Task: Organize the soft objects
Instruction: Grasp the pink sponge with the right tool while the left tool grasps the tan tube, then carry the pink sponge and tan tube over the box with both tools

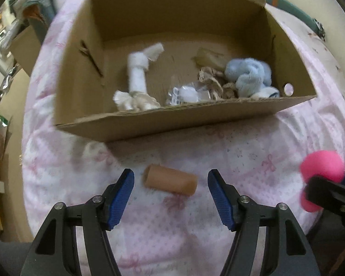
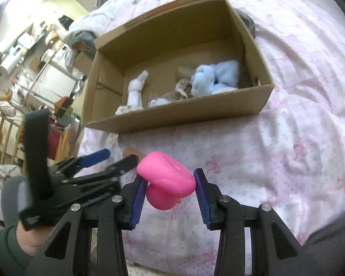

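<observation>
On the pink quilt (image 1: pixel 253 142), left gripper (image 1: pixel 171 179) hangs open astride the tan roll (image 1: pixel 170 182), pads clear of it. Right gripper (image 2: pixel 171 184) squeezes the pink toy (image 2: pixel 166 180). Box (image 1: pixel 172 120) at twelve o'clock holds blue fluff (image 1: pixel 248 76) and white bundles (image 1: pixel 138 73).

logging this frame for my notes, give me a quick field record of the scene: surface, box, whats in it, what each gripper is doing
surface: pink patterned bedspread
box: open cardboard box on the bedspread
box contents: white fabric bundle, light blue fluffy item, other small soft pieces
left gripper: open, tan roll lying between its jaws, not gripped
right gripper: shut on pink squishy toy
</observation>
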